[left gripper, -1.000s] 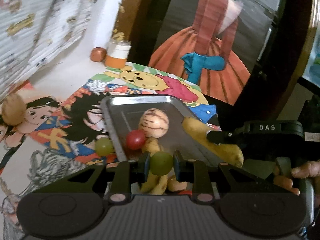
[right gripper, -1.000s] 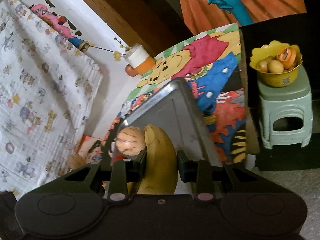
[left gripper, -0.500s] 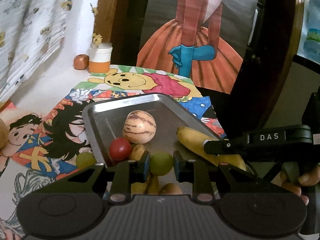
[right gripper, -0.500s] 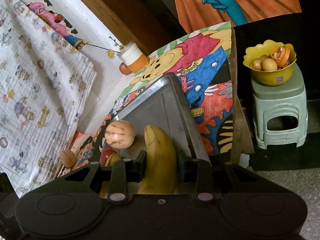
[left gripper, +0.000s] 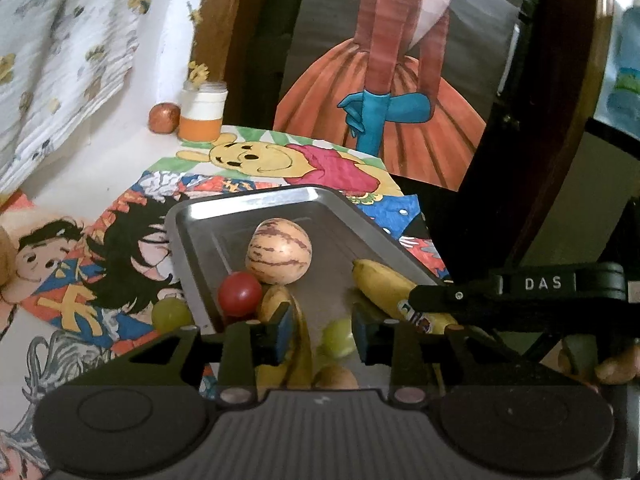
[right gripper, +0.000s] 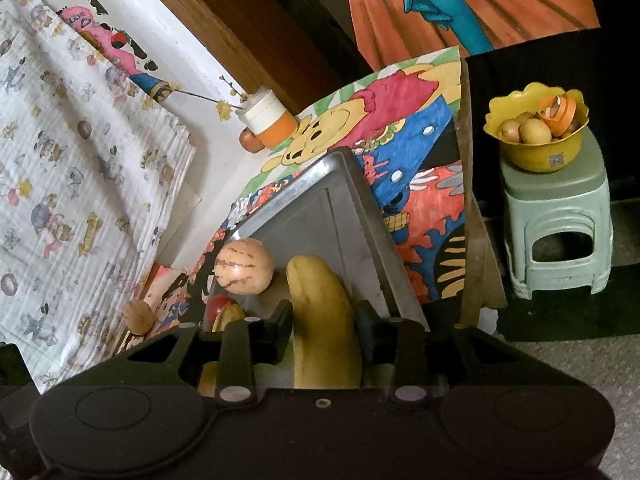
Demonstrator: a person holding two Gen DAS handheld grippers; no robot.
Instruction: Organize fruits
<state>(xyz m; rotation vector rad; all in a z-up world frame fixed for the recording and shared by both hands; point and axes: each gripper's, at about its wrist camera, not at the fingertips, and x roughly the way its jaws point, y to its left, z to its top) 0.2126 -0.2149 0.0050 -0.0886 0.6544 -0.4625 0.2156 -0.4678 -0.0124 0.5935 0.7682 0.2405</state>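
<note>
A metal tray point(left gripper: 192, 236) lies on a cartoon-print cloth. In it sit a striped round melon point(left gripper: 278, 250), a red tomato point(left gripper: 239, 293), a small yellow fruit point(left gripper: 274, 300) and a banana point(left gripper: 384, 286). My left gripper point(left gripper: 320, 330) is open above the tray's near end; a green grape point(left gripper: 336, 336), blurred, lies loose between its fingers. Another green grape point(left gripper: 170, 314) lies on the cloth left of the tray. My right gripper point(right gripper: 322, 330) has its fingers on both sides of the banana point(right gripper: 322, 320), which lies on the tray point(right gripper: 320, 220).
An orange-and-white jar point(left gripper: 202, 114) and a small brown fruit point(left gripper: 164, 118) stand at the cloth's far edge. A brown round fruit point(right gripper: 138, 316) lies left of the tray. A yellow bowl point(right gripper: 536, 152) of fruit stands on a green stool point(right gripper: 556, 216) to the right.
My left gripper opened and let go of the green grape, which now lies loose below the fingers. The right gripper lowered the banana onto the tray and still flanks it.
</note>
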